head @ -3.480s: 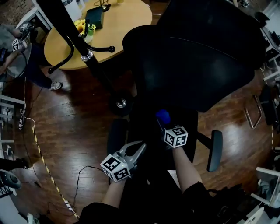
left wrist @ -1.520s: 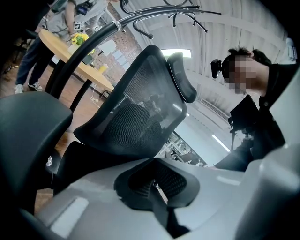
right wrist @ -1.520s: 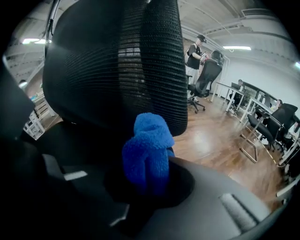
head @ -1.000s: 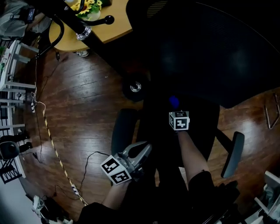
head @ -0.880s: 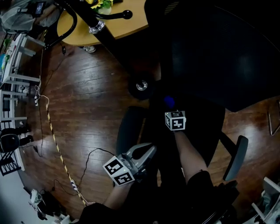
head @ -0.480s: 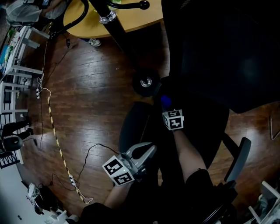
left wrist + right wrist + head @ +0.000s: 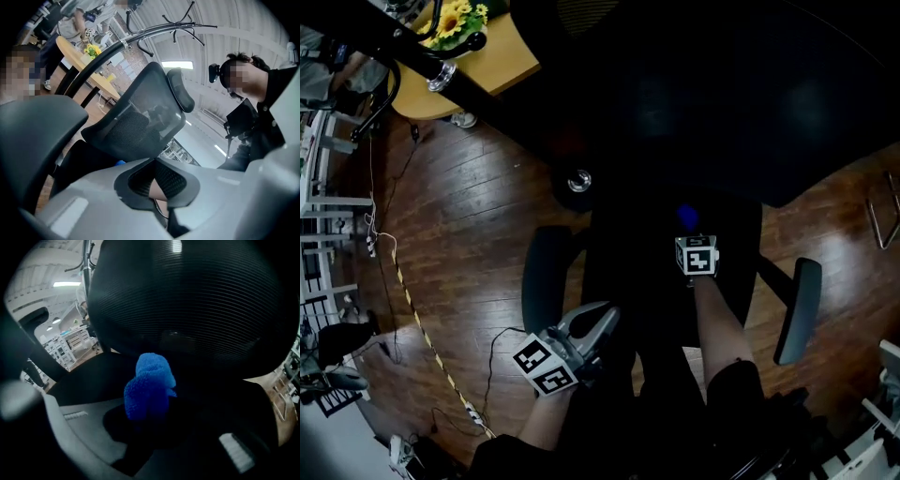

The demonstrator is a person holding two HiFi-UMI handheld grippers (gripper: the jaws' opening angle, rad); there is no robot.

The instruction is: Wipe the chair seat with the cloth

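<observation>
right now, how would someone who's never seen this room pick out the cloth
Find the big black mesh office chair in the middle of the wood floor. Over its seat, the right gripper is shut on a small bunched cloth. It is fluffy and bright blue, the only colour against the black chair parts around it.

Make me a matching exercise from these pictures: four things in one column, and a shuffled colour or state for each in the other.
Things:
1. cloth
2. left gripper
3. right gripper
4. seat

Colour or state:
A. shut, holding nothing
B. blue
C. black
D. shut on the cloth

Pairs: 1-B, 2-A, 3-D, 4-C
</observation>
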